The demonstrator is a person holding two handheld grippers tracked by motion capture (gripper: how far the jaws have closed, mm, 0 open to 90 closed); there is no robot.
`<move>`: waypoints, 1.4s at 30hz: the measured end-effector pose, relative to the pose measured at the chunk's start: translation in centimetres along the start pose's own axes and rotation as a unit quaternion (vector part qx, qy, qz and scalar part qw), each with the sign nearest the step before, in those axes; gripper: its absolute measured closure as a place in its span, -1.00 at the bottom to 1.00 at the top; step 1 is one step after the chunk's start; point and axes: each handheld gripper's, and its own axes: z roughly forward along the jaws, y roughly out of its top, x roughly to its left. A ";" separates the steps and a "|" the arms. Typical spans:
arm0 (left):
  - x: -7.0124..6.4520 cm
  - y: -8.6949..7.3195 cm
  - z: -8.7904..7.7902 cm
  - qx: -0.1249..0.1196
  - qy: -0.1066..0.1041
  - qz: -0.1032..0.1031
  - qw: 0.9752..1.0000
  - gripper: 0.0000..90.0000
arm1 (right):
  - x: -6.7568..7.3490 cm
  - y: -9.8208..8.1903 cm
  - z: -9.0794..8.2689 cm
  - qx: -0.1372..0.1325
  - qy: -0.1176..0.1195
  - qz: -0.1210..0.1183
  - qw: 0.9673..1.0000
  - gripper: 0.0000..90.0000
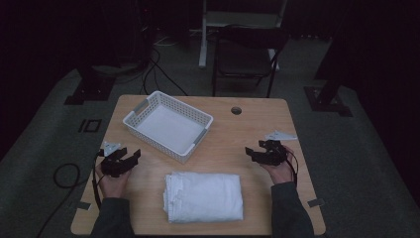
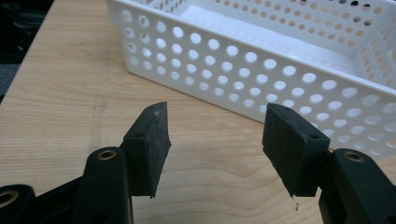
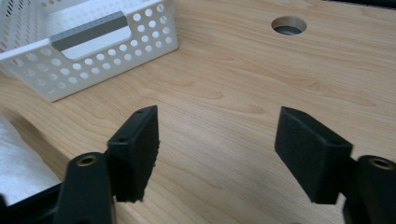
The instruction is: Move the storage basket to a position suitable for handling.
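Overall, the high view shows a wooden surface (image 1: 257, 129) in a dim room. A folded white towel (image 1: 204, 196) lies near its front edge, midway between the person's forearms and touching neither gripper. Behind it and to the left stands a white perforated basket (image 1: 168, 125), set at an angle; it appears to hold only a pale lining, though the poor light leaves that uncertain. The left gripper (image 1: 130, 157) hovers near the surface's left edge, between basket and towel, jaws apart and empty. The right gripper (image 1: 253, 153) is held near the right edge, well apart from the towel, jaws likewise apart with nothing between them. A grey three-cornered plate (image 1: 280, 135) sits just behind it, and a round cable hole (image 1: 236, 110) pierces the surface beyond. A dark folding chair (image 1: 245, 57) stands past the far edge.

In the left gripper view, the basket wall (image 2: 261, 79) crosses the frame directly ahead of the open jaws, near but not touching them. Bare wood lies between.

In the right gripper view, the jaws stand wide over bare wood. The basket's grey handle (image 3: 88, 32) is at upper left, the cable hole (image 3: 289, 24) at upper right, and a corner of the towel (image 3: 21, 163) shows at lower left, beside the left jaw.
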 end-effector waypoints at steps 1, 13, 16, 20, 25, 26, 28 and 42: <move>-0.2 0.0 0.1 -0.001 -0.001 0.004 1.000 -0.10 | 0.1 0.0 0.0 -0.001 -0.001 -0.001 1.000 -0.37; -1.9 0.5 0.2 -0.010 -0.038 0.022 0.999 -0.08 | 1.7 0.5 0.2 -0.026 -0.002 -0.005 1.000 -0.42; -2.2 0.5 0.2 -0.011 -0.053 0.022 0.998 -0.02 | 2.2 0.6 0.3 -0.030 0.014 -0.009 0.999 -0.14; -3.4 0.9 0.4 -0.003 -0.058 0.044 0.997 0.03 | 3.2 0.9 0.5 -0.028 0.010 -0.018 0.999 0.04; -5.8 2.1 0.6 -0.007 -0.064 0.081 0.995 0.05 | 4.6 2.0 0.7 -0.036 0.007 -0.026 0.999 0.07; -6.2 2.3 0.7 -0.008 -0.063 0.084 0.994 0.05 | 4.9 2.3 0.7 -0.038 0.009 -0.028 0.999 0.07; -6.9 2.6 1.1 -0.006 -0.062 0.091 0.994 0.08 | 5.5 2.9 1.0 -0.036 0.019 -0.032 0.999 0.08; -8.3 2.2 2.5 0.012 -0.045 0.114 0.992 0.41 | 9.2 4.8 3.9 -0.015 0.027 -0.065 0.997 -0.06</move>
